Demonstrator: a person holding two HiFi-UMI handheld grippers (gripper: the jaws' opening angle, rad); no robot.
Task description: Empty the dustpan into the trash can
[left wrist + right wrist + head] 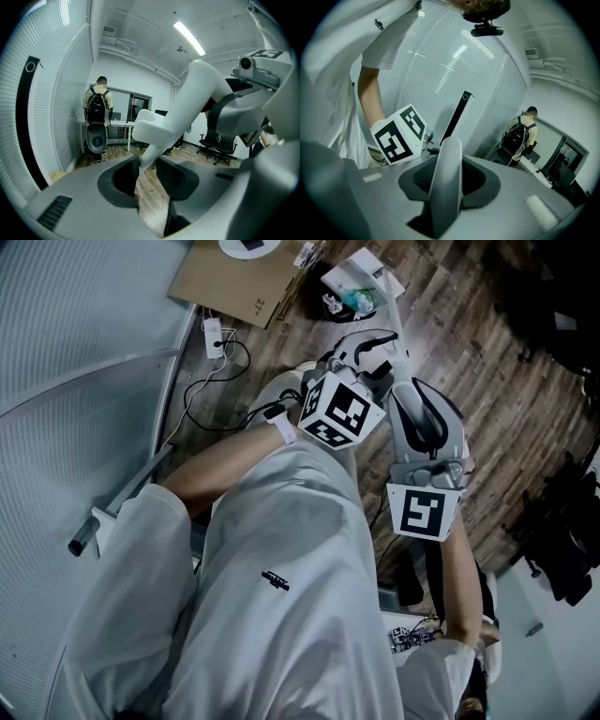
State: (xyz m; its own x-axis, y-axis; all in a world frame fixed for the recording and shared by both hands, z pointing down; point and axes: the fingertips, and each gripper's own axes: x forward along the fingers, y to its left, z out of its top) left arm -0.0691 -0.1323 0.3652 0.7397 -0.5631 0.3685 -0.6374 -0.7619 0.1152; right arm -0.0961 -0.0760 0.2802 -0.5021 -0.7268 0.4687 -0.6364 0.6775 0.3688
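— Where is the dustpan [349, 285] sitting right now?

— It is lying out ahead of you, low by the wooden floor [487, 352], near the cardboard sheet [234, 277], with its long white handle [446, 187] running back toward you.

— What are my hands doing?

— Your right hand-held gripper [445, 161] is clamping that handle between its jaws. Your left hand-held gripper [146, 161] is pinching it too, pads pressing on its narrow end.

Out over the floor [469, 352], the dustpan [349, 285] lies ahead of the left gripper [146, 164], cardboard [234, 277] to its left. Its handle [397, 329] runs back through that gripper to the right gripper [445, 173], just behind, nearer the person [281, 596].
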